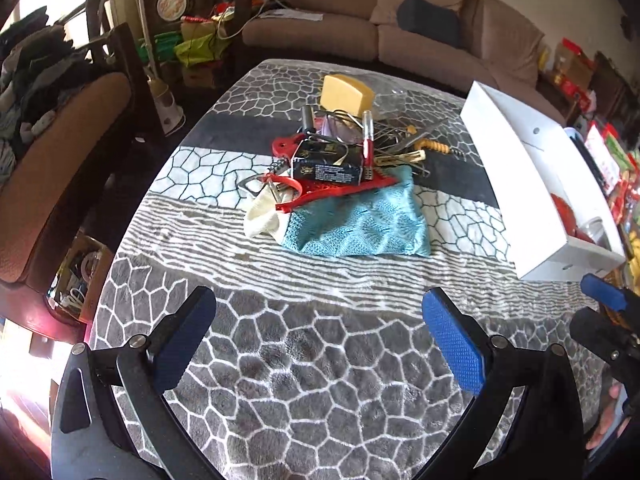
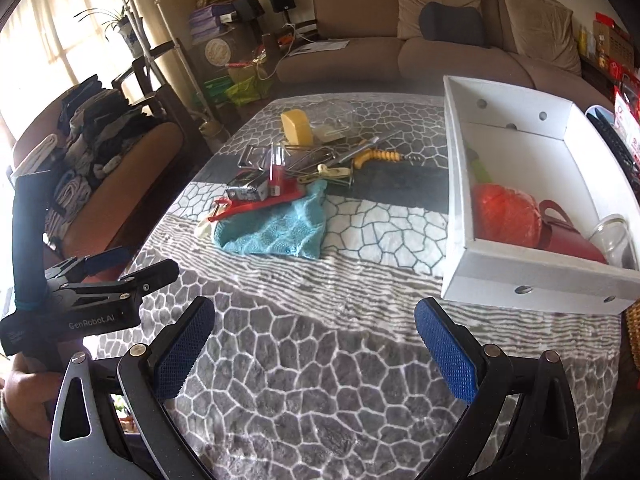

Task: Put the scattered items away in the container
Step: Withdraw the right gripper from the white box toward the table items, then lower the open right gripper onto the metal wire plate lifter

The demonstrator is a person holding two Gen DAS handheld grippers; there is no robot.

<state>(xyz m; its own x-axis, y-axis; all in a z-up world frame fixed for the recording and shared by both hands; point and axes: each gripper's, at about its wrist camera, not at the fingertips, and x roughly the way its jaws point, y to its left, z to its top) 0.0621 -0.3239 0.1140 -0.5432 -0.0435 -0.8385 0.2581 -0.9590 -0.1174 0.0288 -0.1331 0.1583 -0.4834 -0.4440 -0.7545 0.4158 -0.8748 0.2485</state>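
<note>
The scattered items (image 1: 340,160) lie in one heap at the middle of the surface (image 1: 304,360), straight ahead of both claws and well apart from each. The white container (image 2: 520,284) stands at the right side of the surface, its long axis running away from the cameras. It already holds an orange bundle (image 2: 504,216), a red mug (image 2: 568,236) and a clear jar (image 2: 616,236).

The left claw (image 1: 320,336) is spread wide and holds nothing. The right claw (image 2: 316,344) is likewise spread wide and empty. Both hover above the near part of the surface.

Key relation: the heap lies dead ahead of the left claw; from the right claw it lies ahead and to the left, with the container ahead and to the right. The right claw is therefore judged nearer the container, the left better aligned with the heap.

Nearest item in the heap: a teal knitted cloth (image 1: 360,224), lying flat with a cream cloth (image 1: 264,216) at its left edge. On top rest a red flat tool (image 1: 340,192) and a dark box (image 1: 328,164). Behind these, a yellow block (image 1: 346,94) stands upright, and wire utensils (image 1: 400,144) and a yellow-handled corkscrew (image 2: 380,157) have their long axes pointing roughly toward the container.

The surface is covered by a grey and white patterned blanket. A brown sofa (image 2: 400,52) stands behind it, and a chair stacked with folded clothes (image 2: 88,148) to the left.
</note>
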